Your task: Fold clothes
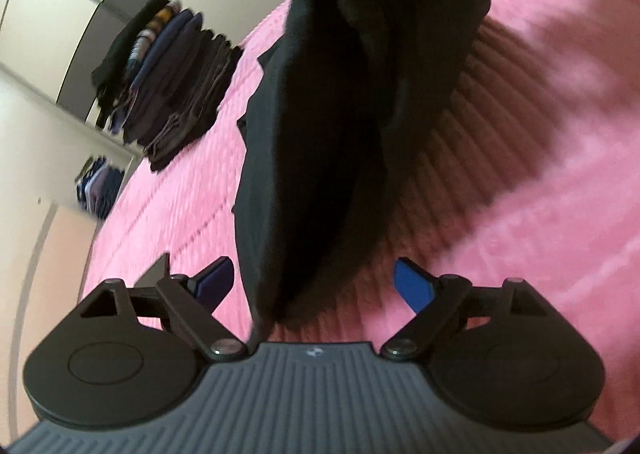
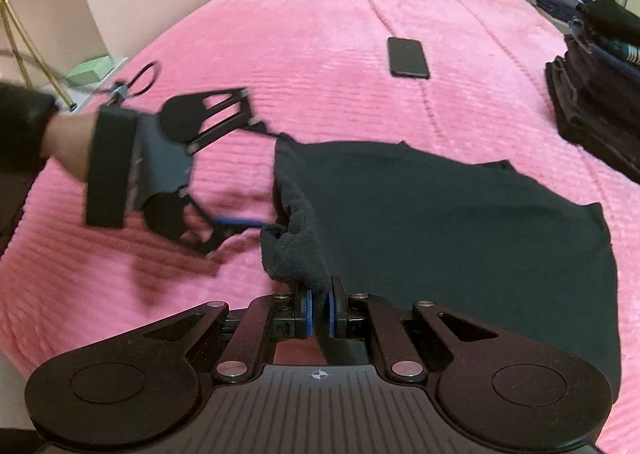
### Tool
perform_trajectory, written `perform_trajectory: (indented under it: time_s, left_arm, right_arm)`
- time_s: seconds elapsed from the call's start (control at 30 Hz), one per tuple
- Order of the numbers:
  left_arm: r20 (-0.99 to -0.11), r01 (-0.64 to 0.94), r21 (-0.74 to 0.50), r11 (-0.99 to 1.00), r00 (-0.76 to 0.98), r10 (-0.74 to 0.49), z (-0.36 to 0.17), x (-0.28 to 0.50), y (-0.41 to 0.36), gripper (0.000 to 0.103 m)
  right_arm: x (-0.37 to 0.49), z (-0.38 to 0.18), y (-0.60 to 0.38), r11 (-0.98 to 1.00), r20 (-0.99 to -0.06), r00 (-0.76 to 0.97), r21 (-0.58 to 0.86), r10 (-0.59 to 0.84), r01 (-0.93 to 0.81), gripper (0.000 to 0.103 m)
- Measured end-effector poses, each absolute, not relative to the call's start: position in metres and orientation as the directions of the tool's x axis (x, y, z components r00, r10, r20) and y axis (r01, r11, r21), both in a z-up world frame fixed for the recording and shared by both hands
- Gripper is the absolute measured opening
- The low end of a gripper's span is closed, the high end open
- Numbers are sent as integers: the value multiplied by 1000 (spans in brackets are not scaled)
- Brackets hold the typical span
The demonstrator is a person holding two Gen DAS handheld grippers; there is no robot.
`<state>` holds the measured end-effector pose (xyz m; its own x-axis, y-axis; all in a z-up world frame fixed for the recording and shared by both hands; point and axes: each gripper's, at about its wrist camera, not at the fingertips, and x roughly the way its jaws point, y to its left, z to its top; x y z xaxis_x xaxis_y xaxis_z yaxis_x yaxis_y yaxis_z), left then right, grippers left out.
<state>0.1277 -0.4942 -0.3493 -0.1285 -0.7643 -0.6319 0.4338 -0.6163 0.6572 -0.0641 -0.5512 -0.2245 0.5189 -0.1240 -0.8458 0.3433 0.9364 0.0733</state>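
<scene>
A dark garment [image 2: 460, 222] lies spread on the pink bedspread [image 2: 280, 34], its near-left edge bunched up. My right gripper [image 2: 320, 312] is shut on that bunched edge, the cloth pinched between its blue pads. In the left wrist view the same garment [image 1: 320, 134] hangs and drapes down between the fingers of my left gripper [image 1: 314, 278], which stands wide open; its blue pads do not press the cloth. From the right wrist view the left gripper [image 2: 262, 176], held by a hand with a dark sleeve, sits at the garment's left edge.
A tall stack of folded clothes [image 2: 600, 94] stands at the bed's right side, seen too as the stack [image 1: 172, 94] in the left wrist view. A black phone [image 2: 408, 56] lies on the bedspread beyond the garment. Another pile of clothes [image 1: 98, 190] lies off the bed.
</scene>
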Motion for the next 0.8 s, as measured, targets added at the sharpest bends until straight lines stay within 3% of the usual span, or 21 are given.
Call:
perform_trajectory:
  time_s: [0.07, 0.2, 0.23, 0.33, 0.53, 0.8]
  left_arm:
    - [-658, 396, 647, -651, -140, -740, -355, 128, -504, 77]
    - [-724, 330, 610, -720, -138, -676, -361, 129, -515, 25]
    - [-735, 322, 602, -731, -134, -665, -361, 129, -518, 17]
    - [-761, 320, 577, -752, -125, -637, -349, 129, -526, 11]
    - [-773, 285, 574, -768, -123, -623, -298, 116, -559, 8]
    - [-757, 139, 620, -773, -155, -635, -217, 42, -655, 8]
  right_arm:
    - [-68, -225, -547, 942, -846, 522, 79, -109, 325, 6]
    - [-73, -229, -541, 941, -843, 533, 119, -72, 316, 6]
    - [-74, -230, -541, 941, -842, 536, 131, -60, 312, 6]
    - [-80, -227, -537, 944, -838, 545, 153, -32, 292, 6]
    - [-101, -209, -547, 938, -803, 596, 189, -23, 291, 5]
    - [-173, -167, -614, 823, -699, 702, 314, -137, 474, 5]
